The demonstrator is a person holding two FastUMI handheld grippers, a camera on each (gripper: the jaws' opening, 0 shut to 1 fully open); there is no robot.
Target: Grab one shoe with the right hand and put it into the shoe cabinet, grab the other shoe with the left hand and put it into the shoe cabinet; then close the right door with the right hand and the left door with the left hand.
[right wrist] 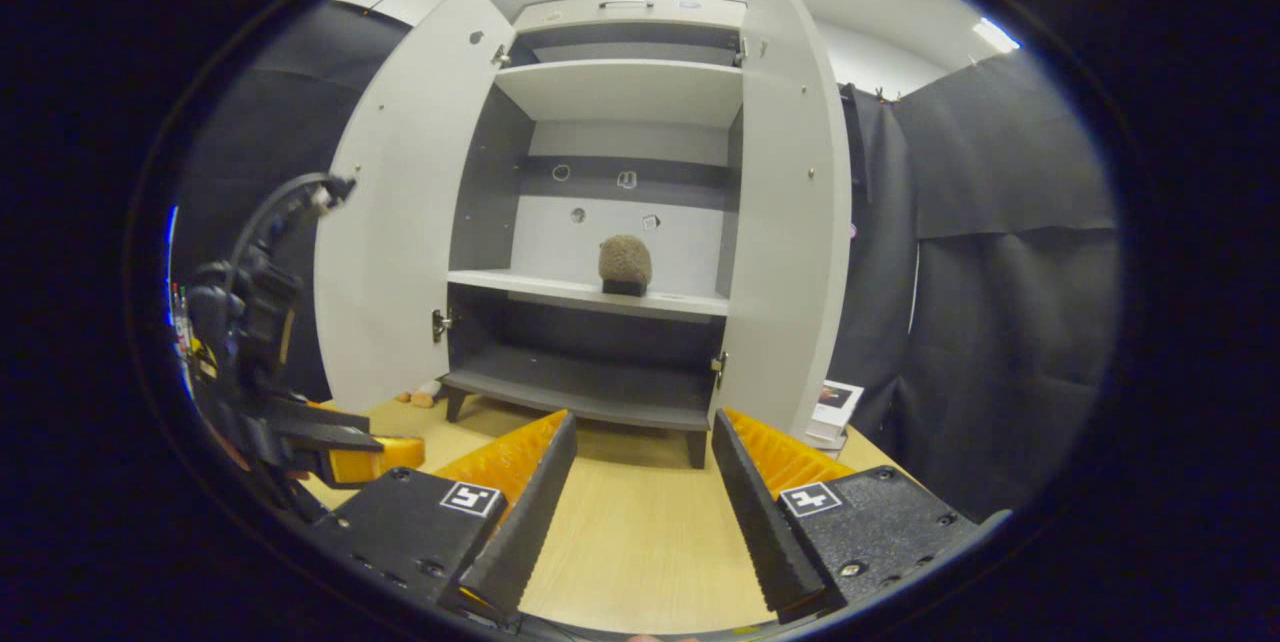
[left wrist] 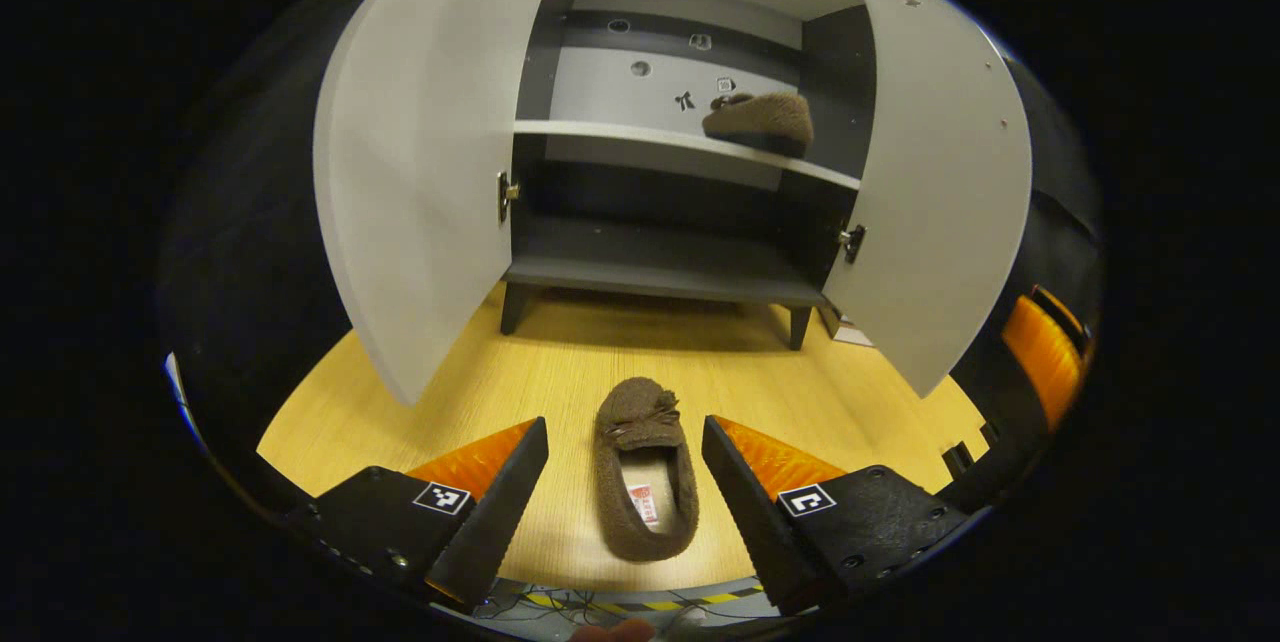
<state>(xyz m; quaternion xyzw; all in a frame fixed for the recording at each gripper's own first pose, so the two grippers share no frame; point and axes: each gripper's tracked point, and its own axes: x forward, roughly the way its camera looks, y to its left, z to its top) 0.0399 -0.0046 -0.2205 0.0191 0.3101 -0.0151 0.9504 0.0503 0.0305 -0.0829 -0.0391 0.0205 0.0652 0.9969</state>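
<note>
A: Left gripper [left wrist: 625,497], state?

B: My left one's spread wide, nothing between the fingers. It's over the wooden floor [left wrist: 520,392], and the brown slipper on the floor [left wrist: 645,467] lies in the gap between the fingers, toe toward the shoe cabinet [left wrist: 680,172]. Can't tell whether the fingers are level with it or above it; they aren't touching it.

A: Other shoe?

B: Slipper on the shelf [left wrist: 760,120] sits on the cabinet's middle shelf [left wrist: 620,135], toward the right side in the left gripper view. In the right gripper view it's about centre of that shelf, seen end-on.

A: Right gripper [right wrist: 640,512]?

B: Also wide apart, empty, held well back from the cabinet and pointing straight at the opening. My left gripper with its cable shows at the left edge of the right gripper view.

A: Doors?

B: Left door [left wrist: 420,162] and right door [left wrist: 940,182] both swung fully open. Bottom shelf [left wrist: 660,267] is bare.

A: Anything else?

B: Small card-like item on the floor by the right door's foot [right wrist: 835,402]; too small to tell what.
</note>
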